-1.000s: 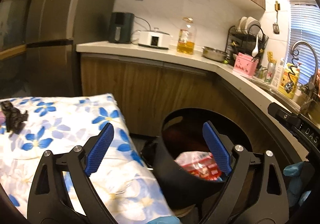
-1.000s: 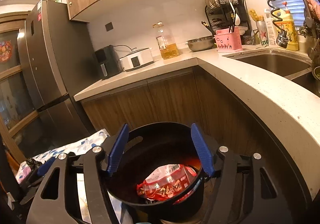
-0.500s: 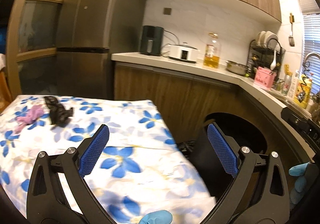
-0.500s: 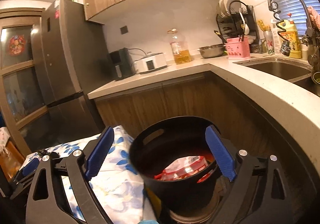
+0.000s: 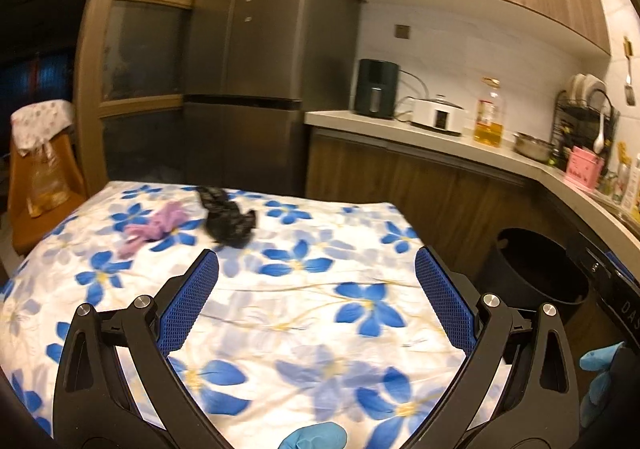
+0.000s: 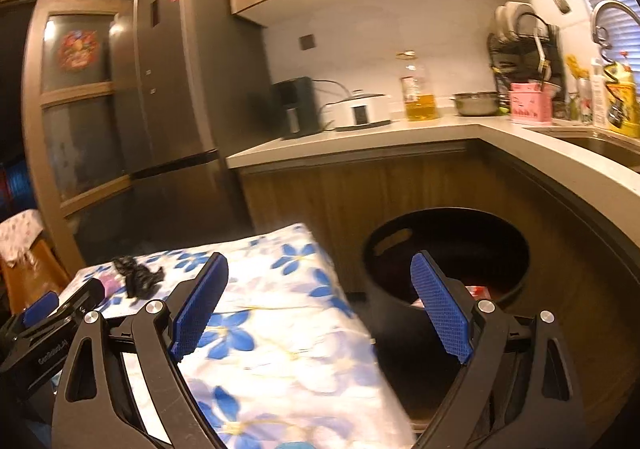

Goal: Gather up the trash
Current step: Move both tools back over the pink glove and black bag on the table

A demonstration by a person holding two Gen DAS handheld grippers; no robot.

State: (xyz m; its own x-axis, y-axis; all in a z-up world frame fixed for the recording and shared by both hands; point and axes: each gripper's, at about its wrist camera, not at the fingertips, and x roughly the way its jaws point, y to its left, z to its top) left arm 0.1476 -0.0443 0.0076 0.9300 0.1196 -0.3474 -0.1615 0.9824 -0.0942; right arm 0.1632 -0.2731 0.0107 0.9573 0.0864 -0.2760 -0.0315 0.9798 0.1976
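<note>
Both tongs wide and empty, two scraps left on the table

Your left gripper [image 5: 316,301] stands wide with nothing between its pads, aimed over the flowered tablecloth [image 5: 360,329]; your right gripper [image 6: 320,309] has just been opening and is wide too, nothing in it. The crumpled black scrap [image 5: 230,223] lies at the far side of the table, dark, wrinkled and soft-looking, with a pale purple scrap [image 5: 154,227] just left of it. The black bin [image 6: 444,249] sits on the floor to the right of the table, with a red-and-white wrapper [image 6: 478,291] already inside. Watch for two things, I judge: closing low could pinch the cloth along with the scrap and drag it, and a light, crumpled piece may slip from the pads on the carry to the bin.
</note>
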